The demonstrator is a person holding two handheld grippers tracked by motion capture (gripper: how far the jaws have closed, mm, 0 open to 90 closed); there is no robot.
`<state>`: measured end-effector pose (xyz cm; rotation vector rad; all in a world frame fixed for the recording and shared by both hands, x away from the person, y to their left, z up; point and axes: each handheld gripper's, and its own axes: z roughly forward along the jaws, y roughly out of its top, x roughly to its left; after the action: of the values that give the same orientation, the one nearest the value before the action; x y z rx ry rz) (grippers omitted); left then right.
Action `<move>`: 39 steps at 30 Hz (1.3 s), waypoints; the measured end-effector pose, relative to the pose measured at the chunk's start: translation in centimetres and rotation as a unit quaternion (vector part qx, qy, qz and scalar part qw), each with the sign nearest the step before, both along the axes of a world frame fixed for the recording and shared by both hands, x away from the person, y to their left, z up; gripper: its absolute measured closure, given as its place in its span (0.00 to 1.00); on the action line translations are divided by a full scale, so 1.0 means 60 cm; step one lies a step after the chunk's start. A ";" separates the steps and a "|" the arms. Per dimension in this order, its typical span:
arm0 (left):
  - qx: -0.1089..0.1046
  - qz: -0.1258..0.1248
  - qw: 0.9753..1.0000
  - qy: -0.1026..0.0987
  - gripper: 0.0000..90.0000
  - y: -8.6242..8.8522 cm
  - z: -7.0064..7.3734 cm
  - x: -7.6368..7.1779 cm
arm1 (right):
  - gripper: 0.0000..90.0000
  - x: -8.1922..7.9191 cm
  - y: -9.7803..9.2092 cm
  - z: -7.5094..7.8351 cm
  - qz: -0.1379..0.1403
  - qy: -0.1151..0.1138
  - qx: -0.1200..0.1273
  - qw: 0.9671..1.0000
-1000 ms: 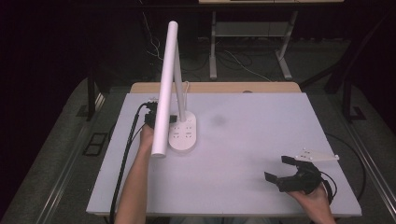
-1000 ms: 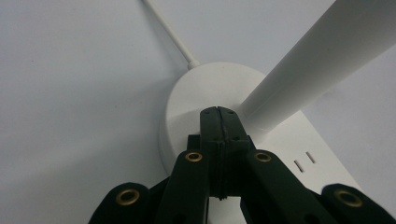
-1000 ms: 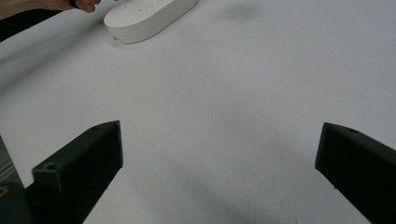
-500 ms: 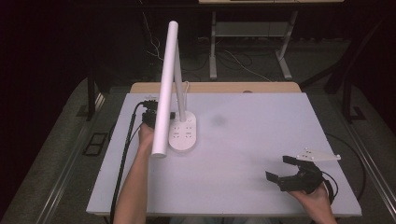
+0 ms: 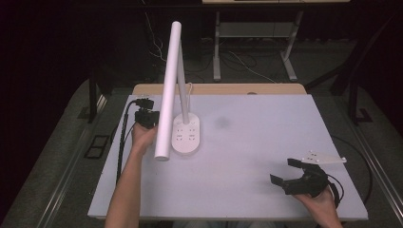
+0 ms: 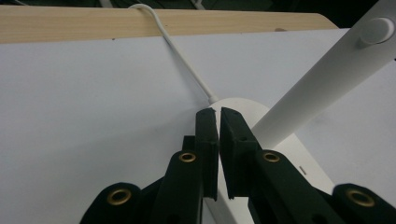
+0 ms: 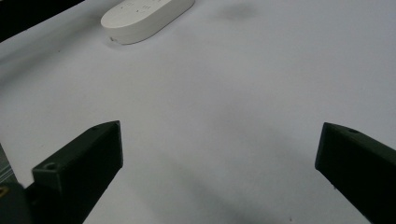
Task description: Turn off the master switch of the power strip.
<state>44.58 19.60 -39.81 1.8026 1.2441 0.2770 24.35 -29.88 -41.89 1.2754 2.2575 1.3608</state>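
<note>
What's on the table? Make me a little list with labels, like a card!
Table: white top, wooden strip along the far edge
Lamp: white desk lamp, long tube head tilted up over its oval base
Lamp cord: white cable running over the far edge
Left gripper: jaws shut, at the lamp base
Right gripper: jaws open, over bare table near the right front

One desk lamp [image 5: 183,121]; two claws; one table [image 5: 256,142]

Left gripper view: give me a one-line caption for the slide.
Left tongs, jaws nearly shut and holding nothing, poised by the white desk lamp's base, beside its slanted arm and cord.
</note>
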 end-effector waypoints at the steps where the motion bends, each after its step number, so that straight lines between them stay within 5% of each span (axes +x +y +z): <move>1: -0.001 0.002 1.000 -0.001 0.95 0.001 0.002 -0.002 | 0.00 0.000 0.000 0.000 0.001 -0.001 0.000 1.000; 10: -0.014 -0.017 1.000 -0.011 0.73 0.012 0.024 -0.022 | 0.00 0.000 -0.001 0.000 -0.002 0.000 0.001 1.000; 20: -0.014 -0.067 0.998 -0.011 0.14 0.022 0.041 -0.053 | 0.00 0.000 0.001 0.000 -0.001 -0.002 0.000 1.000; 22: -0.018 -0.072 0.997 0.003 0.01 0.024 0.043 -0.058 | 0.00 -0.001 0.001 0.001 -0.001 -0.001 0.002 1.000; 26: -0.026 -0.065 0.998 -0.006 0.00 0.032 0.045 -0.077 | 0.00 -0.002 0.001 0.001 -0.002 -0.002 0.002 1.000; 39: 0.003 -0.085 0.996 -0.024 0.00 0.033 0.035 -0.151 | 0.00 -0.004 0.002 0.002 -0.001 -0.003 0.003 1.000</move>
<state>35.49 21.61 -37.71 1.8835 1.0504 0.2254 24.12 -29.75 -41.77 1.2729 2.2489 1.3701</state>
